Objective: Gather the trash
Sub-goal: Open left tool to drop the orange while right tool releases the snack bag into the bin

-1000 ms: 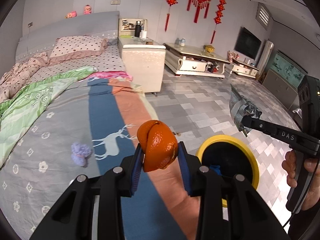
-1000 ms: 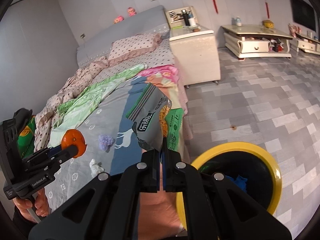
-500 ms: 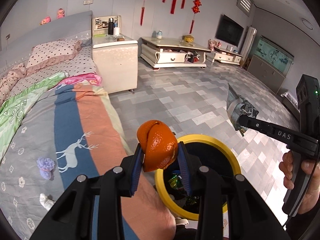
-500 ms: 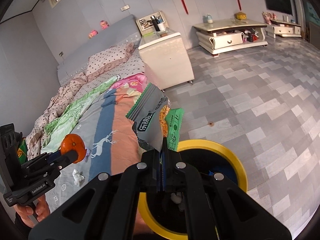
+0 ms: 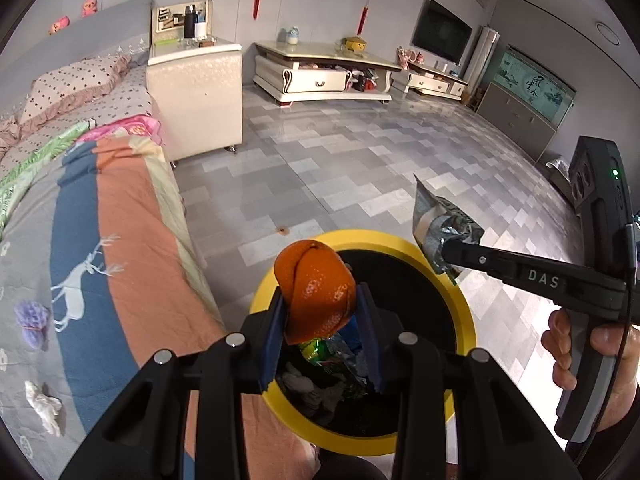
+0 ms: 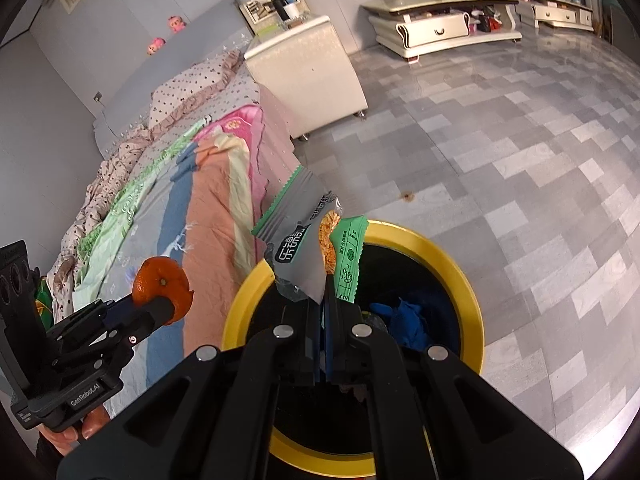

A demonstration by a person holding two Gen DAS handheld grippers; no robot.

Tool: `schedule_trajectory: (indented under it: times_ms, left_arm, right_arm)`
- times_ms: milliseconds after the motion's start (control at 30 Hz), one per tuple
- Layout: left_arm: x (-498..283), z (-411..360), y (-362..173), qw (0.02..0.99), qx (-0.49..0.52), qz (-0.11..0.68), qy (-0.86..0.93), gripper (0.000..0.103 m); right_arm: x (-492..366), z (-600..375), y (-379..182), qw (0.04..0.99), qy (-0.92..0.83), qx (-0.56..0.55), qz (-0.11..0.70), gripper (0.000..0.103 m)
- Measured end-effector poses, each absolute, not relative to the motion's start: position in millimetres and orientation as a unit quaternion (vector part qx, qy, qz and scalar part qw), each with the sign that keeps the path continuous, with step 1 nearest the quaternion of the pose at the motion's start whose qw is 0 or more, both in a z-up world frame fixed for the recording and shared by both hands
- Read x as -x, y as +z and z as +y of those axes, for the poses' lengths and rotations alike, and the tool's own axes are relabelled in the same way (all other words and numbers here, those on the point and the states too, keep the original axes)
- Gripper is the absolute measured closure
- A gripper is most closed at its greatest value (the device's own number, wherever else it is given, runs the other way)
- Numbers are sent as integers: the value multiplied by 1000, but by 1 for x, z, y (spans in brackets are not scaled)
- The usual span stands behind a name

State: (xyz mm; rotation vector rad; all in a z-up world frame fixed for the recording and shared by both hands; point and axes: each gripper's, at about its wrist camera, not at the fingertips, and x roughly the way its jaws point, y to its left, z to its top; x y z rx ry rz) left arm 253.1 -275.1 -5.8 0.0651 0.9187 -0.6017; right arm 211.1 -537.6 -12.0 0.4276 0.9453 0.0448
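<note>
My left gripper (image 5: 320, 320) is shut on an orange peel (image 5: 315, 289) and hangs over the near left part of a yellow-rimmed black bin (image 5: 466, 312). In the right wrist view the same peel (image 6: 162, 289) shows at the left, just outside the bin's rim (image 6: 472, 300). My right gripper (image 6: 325, 300) is shut on a grey and green snack wrapper (image 6: 304, 236), held above the bin's mouth. From the left wrist view that wrapper (image 5: 440, 224) hangs over the bin's far right rim. Blue cloth and other wrappers lie inside the bin.
A bed with a striped deer blanket (image 5: 100, 240) lies left of the bin, with a purple scrap (image 5: 30, 322) and a white tissue wad (image 5: 42, 404) on it. A cream bedside cabinet (image 5: 196, 96) and a low TV stand (image 5: 324, 76) stand beyond on the grey tiled floor.
Both grippers swung from over the bed's edge to above the bin and dropped lower. The bin now fills the lower middle of both views. Each grip stayed the same.
</note>
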Motion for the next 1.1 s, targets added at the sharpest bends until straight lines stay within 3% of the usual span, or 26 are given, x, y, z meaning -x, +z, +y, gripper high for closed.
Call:
schedule_trajectory:
  times_ms: [300,667,767,800,833,1100]
  left_arm:
    - [-252,-283,-33,835,-21,464,-295,67]
    - [-249,-271,-25,840,-4,456,-295,46]
    - [-249,-264,-23,843,0,453,-288,39]
    - [-249,-260,-22,844,2,452,-288,38]
    - [-249,-257,-21,845,2,451,-286,37]
    - [-250,-220,-16,858,15,442,-261,28]
  right_arm:
    - [-220,-538,-39,852,13,-210,480,101]
    - [-216,-528,-30,850,-2,-199,488,100]
    - [-214,-527,-28,850,-9,-197,489,87]
    - [-214,-525,-27,850,-13,-198,488,73]
    - [-212,-525,-27,850,-14,-199,487,66]
    - [-212,-511,-22,851,-23,-191,489,66]
